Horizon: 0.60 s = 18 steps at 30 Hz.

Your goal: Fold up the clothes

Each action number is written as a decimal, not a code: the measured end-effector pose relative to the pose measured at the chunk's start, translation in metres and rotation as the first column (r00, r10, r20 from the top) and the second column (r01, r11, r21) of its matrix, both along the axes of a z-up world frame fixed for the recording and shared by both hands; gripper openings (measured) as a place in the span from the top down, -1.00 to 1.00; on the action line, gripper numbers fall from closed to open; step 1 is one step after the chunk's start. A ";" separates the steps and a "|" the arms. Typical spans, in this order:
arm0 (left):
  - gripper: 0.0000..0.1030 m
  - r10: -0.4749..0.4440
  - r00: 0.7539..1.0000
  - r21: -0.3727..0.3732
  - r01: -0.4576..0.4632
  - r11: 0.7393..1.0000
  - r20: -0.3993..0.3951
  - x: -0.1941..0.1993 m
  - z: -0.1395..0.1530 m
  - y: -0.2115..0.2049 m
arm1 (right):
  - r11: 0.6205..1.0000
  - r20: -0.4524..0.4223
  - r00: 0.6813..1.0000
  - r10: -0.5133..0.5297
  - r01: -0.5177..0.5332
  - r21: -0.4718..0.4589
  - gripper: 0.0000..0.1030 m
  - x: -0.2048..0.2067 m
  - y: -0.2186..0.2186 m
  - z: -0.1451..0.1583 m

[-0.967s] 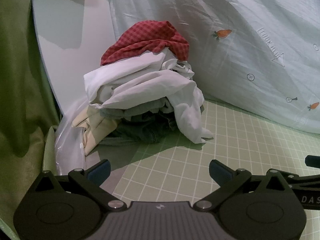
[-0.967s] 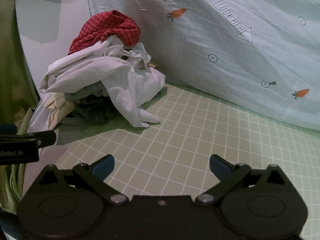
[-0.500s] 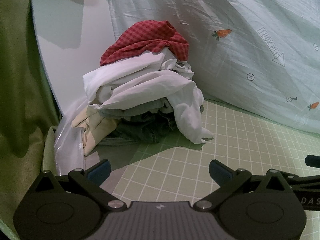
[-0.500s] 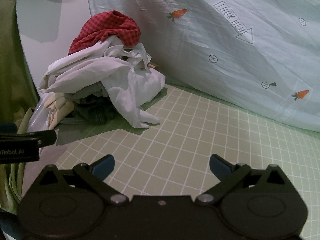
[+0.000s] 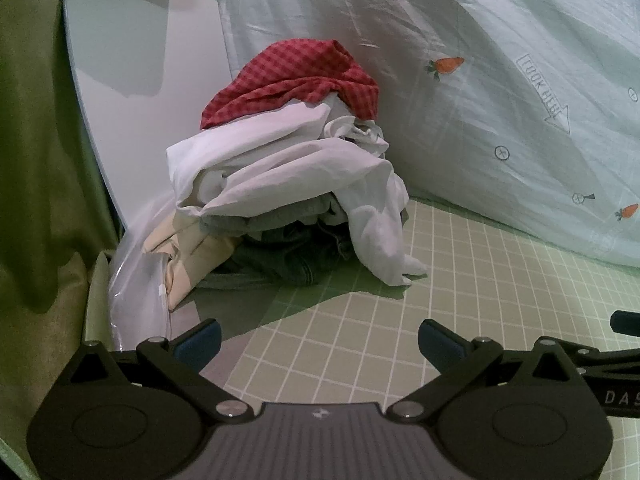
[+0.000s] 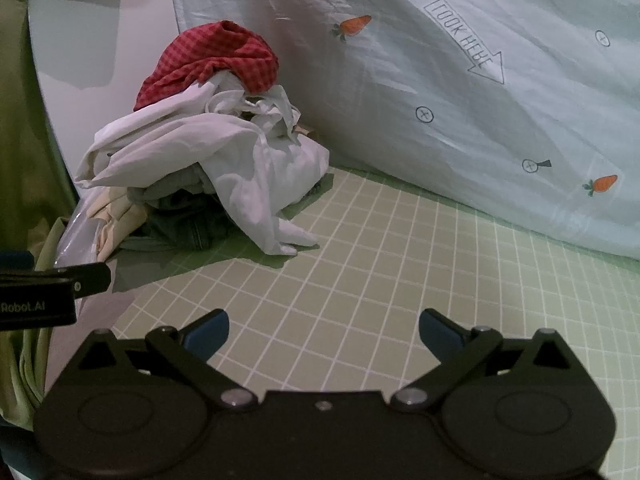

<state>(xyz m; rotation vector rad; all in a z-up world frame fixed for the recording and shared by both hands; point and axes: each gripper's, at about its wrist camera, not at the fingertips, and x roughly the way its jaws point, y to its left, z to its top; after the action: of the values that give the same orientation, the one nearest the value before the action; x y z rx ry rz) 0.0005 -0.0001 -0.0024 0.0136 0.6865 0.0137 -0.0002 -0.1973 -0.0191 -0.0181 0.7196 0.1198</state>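
Your left gripper (image 5: pixel 320 340) & right gripper (image 6: pixel 324 330) both hover low-centre w/ jaws wide, holding nothing, over the green grid mat (image 6: pixel 360 280). Clothes pile (image 5: pixel 288 184), red checked cloth (image 5: pixel 296 76) on top, sits centre-left, against the carrot-print sheet (image 5: pixel 480 100).

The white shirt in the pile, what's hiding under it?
Under the white shirt a grey garment peeks out, with dark denim below it and cream cloth beside. How far they reach inside is covered.
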 end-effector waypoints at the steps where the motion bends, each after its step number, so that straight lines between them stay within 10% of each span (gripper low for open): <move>1: -1.00 0.000 1.000 0.000 0.000 1.000 0.000 0.000 0.000 0.000 | 1.000 0.000 1.000 0.000 0.000 0.001 -0.99 0.000 0.000 0.000; 18: -1.00 0.012 1.000 -0.001 -0.012 1.000 -0.010 0.003 -0.001 0.001 | 1.000 -0.016 1.000 -0.020 0.020 0.006 -0.99 0.004 -0.002 -0.001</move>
<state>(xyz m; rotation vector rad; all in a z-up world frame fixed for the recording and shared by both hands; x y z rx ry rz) 0.0032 0.0007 -0.0036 0.0082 0.6964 0.0246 0.0035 -0.1992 -0.0203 -0.0040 0.7347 0.1033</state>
